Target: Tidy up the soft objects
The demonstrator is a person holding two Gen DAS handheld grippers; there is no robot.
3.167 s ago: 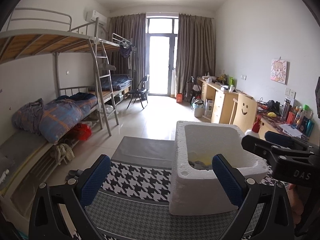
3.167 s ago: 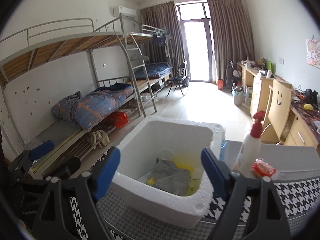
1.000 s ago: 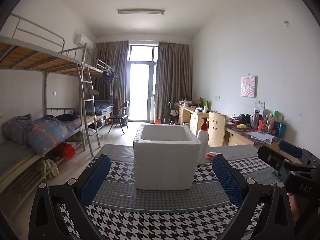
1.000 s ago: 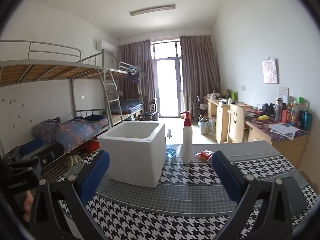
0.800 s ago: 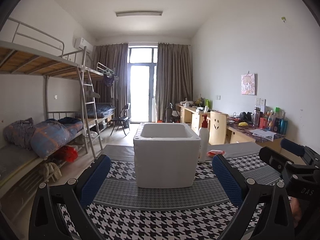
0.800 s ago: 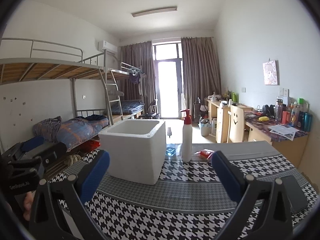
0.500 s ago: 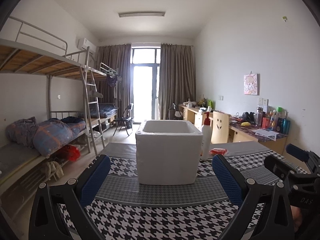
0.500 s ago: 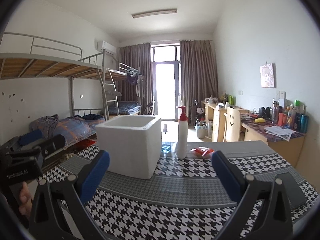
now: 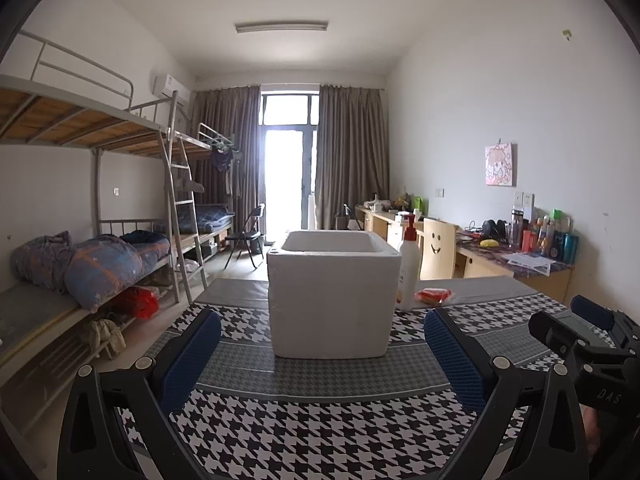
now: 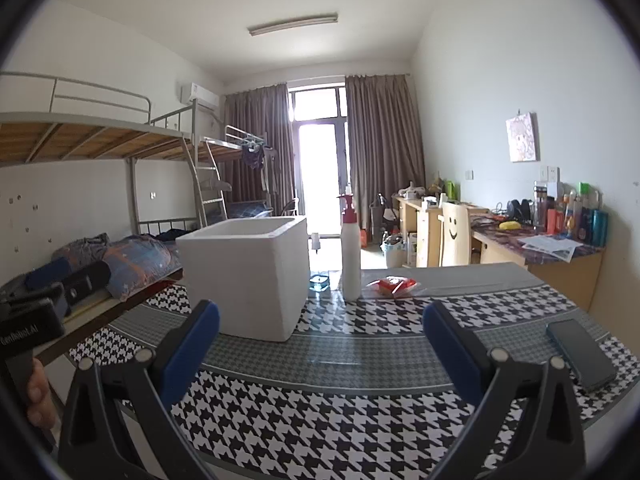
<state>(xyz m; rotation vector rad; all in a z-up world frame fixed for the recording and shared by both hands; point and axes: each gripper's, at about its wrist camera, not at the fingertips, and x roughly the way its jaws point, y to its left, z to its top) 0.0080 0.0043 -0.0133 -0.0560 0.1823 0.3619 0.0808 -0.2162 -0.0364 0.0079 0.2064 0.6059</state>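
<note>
One white foam box [image 9: 332,300] stands on the houndstooth cloth [image 9: 320,432], a pump bottle [image 9: 409,268] just beside it. Both the left gripper [image 9: 322,354] and right gripper [image 10: 320,346] hover before it, jaws spread wide, empty.

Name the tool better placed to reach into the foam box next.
Probably the left tool: open, with the foam box centred ahead. The right tool, also open, sees it off to its left.
</note>
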